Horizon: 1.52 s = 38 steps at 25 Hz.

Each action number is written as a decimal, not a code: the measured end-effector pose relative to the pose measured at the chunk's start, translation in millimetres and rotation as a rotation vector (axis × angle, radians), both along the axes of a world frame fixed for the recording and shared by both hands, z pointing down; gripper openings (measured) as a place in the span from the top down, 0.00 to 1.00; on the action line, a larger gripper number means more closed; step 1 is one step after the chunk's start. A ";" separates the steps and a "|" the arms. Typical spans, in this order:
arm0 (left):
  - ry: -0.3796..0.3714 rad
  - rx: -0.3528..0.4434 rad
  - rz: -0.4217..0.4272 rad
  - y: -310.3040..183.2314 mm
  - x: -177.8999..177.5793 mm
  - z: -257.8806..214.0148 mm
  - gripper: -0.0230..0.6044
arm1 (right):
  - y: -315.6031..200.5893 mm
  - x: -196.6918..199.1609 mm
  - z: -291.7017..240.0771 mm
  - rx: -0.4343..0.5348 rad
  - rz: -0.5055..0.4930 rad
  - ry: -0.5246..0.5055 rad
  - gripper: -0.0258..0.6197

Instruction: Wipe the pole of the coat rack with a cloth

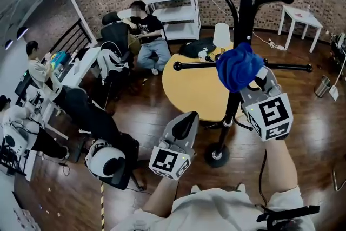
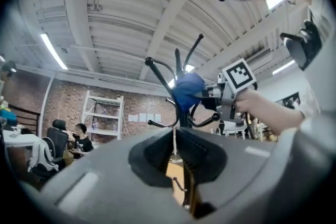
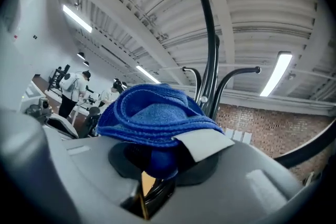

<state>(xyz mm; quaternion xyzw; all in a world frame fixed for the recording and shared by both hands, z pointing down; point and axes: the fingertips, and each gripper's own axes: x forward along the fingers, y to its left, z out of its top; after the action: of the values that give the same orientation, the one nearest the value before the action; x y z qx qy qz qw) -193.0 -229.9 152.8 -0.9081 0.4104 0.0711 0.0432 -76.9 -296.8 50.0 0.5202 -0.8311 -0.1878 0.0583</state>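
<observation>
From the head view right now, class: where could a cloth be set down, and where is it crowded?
Free: the near half of the round table, left of the coat rack pole; the floor right of the rack's base, toward the white side table. Crowded: the table's far edge by the black bag, and the chairs at left.

I get bright, even light from ceiling strip lights (image 3: 276,73), a soft sheen on the wooden floor (image 1: 308,132), and strong fisheye bending with dark corners throughout.
</observation>
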 end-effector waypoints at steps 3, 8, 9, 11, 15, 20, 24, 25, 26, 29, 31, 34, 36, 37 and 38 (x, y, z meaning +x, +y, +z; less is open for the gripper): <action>0.000 0.007 0.056 -8.3 -9.3 8.6 0.94 | 45.7 -14.1 -24.0 0.102 -0.088 -0.064 0.81; 0.012 -0.018 0.074 -26.9 -23.3 2.6 0.94 | 119.2 -76.0 58.6 -0.128 -0.319 -0.066 0.81; 0.011 -0.026 0.077 -30.3 -24.8 5.5 0.94 | 118.9 -80.2 95.6 -0.213 -0.284 -0.043 0.81; 0.003 -0.042 0.084 -35.5 -26.6 10.8 0.94 | 100.3 -75.6 156.2 -0.341 -0.155 -0.049 0.81; -0.013 -0.051 0.115 -35.4 -21.9 14.0 0.94 | 35.3 -45.9 164.2 -0.255 0.074 -0.087 0.81; -0.017 -0.061 0.140 -28.6 -17.5 16.9 0.94 | -11.9 -21.0 165.4 -0.180 0.165 -0.136 0.81; -0.024 -0.090 0.116 -27.5 -23.7 32.1 0.94 | -16.1 -29.4 290.9 -0.382 0.189 -0.102 0.81; -0.027 -0.099 0.115 -27.7 -24.3 38.4 0.94 | -17.2 -28.6 330.6 -0.448 0.201 -0.097 0.81; -0.031 -0.108 0.117 -28.6 -23.4 44.5 0.94 | -19.1 -26.0 363.8 -0.499 0.209 -0.098 0.81; -0.043 -0.129 0.118 -34.0 -12.6 56.3 0.94 | -22.9 -21.6 401.3 -0.523 0.190 -0.113 0.81; -0.047 -0.132 0.112 -36.5 1.2 58.5 0.94 | -17.4 -19.1 379.9 -0.486 0.153 -0.126 0.81; -0.049 -0.117 0.099 -41.8 28.6 56.7 0.94 | -4.3 -1.3 297.7 -0.353 0.068 -0.154 0.81; -0.053 -0.124 0.077 -43.7 48.6 48.7 0.94 | 5.8 21.5 233.3 -0.264 0.002 -0.158 0.81; -0.052 -0.122 0.067 -43.7 59.1 45.6 0.94 | 10.1 33.8 203.8 -0.234 -0.042 -0.163 0.81; -0.050 -0.116 0.057 -43.8 69.8 43.4 0.94 | 12.7 44.4 177.8 -0.212 -0.094 -0.163 0.81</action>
<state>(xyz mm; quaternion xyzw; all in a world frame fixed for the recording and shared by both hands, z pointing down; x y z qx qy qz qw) -123.2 -273.7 196.2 -0.9219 0.3866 0.0259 -0.0016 -32.5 -284.1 227.8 0.4851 -0.8717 -0.0586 0.0366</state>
